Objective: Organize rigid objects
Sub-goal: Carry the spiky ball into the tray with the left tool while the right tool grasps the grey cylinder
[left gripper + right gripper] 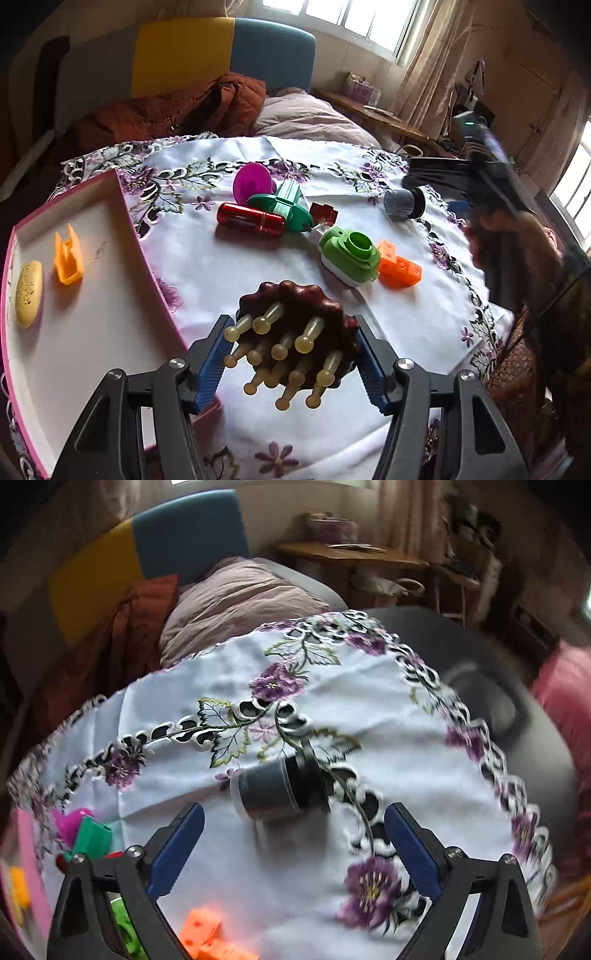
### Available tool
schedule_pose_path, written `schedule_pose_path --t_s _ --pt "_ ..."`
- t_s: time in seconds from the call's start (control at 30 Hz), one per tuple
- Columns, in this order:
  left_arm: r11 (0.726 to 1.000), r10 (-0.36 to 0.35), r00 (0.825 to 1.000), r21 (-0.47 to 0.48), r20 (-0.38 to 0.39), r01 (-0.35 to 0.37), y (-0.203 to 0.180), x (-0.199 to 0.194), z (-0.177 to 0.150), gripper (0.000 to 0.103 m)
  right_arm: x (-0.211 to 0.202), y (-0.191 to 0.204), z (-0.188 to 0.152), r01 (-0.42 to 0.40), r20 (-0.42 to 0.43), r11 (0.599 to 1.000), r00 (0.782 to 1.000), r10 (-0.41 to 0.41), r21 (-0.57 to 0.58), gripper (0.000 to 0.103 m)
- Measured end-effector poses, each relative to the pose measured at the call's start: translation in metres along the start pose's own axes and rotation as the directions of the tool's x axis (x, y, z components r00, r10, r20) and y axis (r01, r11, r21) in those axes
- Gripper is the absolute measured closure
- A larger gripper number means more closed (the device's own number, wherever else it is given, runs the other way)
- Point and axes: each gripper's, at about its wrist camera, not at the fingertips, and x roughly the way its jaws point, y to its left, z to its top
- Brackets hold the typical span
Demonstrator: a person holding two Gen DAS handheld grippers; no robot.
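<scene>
In the left wrist view we see our left tongs (293,363) at the lower centre of the frame, clenched on a dark brown scalloped massage brush with cream rubber prongs (295,332); both blue ribbed pads press its sides, and it is lifted above the white embroidered cloth with purple flowers (207,266) covering the worktop. At the left edge sits a pink-rimmed shallow box tray (136,236), holding a yellow oval sponge-like piece (28,293) and an orange plastic clip (68,260), which lie apart from each other. In the middle of the cloth lie a red metal cylinder (251,219), a magenta plastic funnel (253,182), a green plastic disc piece (284,206), a green and white toy camera (349,256) and, touching its right side, an orange plastic block with holes (399,266).

In the right wrist view our right tongs (293,849) are released, spread wide with nothing between the blue pads. Just above them in the frame, at centre, a grey and black cylindrical jar (280,786) lies on its side on the cloth, untouched.
</scene>
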Motion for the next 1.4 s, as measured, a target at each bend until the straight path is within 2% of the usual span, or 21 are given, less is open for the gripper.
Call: schedule_pose_path --t_s 0.13,0.23,0.37,0.47,0.67,0.73,0.77,0.8,0.97,1.17,1.4 --pt "1.000 -0.006 1.000 -0.020 0.014 0.006 0.004 -0.009 -0.001 0.039 0.016 -0.001 0.008 0.037 -0.032 0.999 0.999 -0.038 -0.028 0.004" --pt "1.000 0.006 1.000 -0.022 0.019 -0.005 0.006 -0.013 -0.003 0.039 0.016 -0.007 0.000 0.006 -0.020 1.000 1.000 -0.005 0.006 0.004" --pt "1.000 0.018 1.000 -0.023 0.015 -0.018 0.006 -0.015 -0.005 0.039 0.030 -0.003 0.001 0.013 -0.016 1.000 1.000 -0.013 -0.026 0.004" --pt "0.999 0.027 0.999 -0.030 0.024 -0.026 0.006 -0.022 -0.008 0.039 0.045 0.000 0.004 0.048 -0.024 0.997 0.998 -0.050 -0.057 0.004" --pt "0.997 0.062 0.997 -0.043 0.045 -0.060 0.009 -0.039 -0.012 0.039 0.056 0.002 0.005 0.050 -0.036 0.995 0.998 -0.054 -0.086 0.004" --pt "0.995 0.083 0.995 -0.059 0.054 -0.080 0.015 -0.047 -0.013 0.039 0.060 0.004 0.004 0.056 -0.037 0.994 0.998 -0.060 -0.099 0.010" --pt "0.994 0.095 0.994 -0.067 0.060 -0.091 0.018 -0.051 -0.014 0.039 0.061 0.005 0.003 0.048 -0.043 0.993 0.998 -0.053 -0.108 0.036" --pt "0.992 0.108 0.992 -0.072 0.064 -0.103 0.020 -0.054 -0.015 0.039 0.065 0.007 0.002 0.059 -0.063 0.991 0.996 -0.067 -0.123 0.035" --pt "0.971 0.220 0.971 -0.112 0.098 -0.209 0.041 -0.079 -0.019 0.039 0.065 0.009 0.000 0.059 -0.064 0.989 0.996 -0.068 -0.138 0.036" --pt "0.930 0.349 0.930 -0.168 0.115 -0.328 0.067 -0.103 -0.025 0.039 0.064 0.004 0.000 0.036 -0.077 0.994 0.996 -0.044 -0.099 0.036" --pt "0.892 0.439 0.892 -0.172 0.111 -0.417 0.078 -0.116 -0.034 0.039 0.063 0.007 -0.002 0.051 -0.075 0.991 0.995 -0.061 -0.124 0.036"
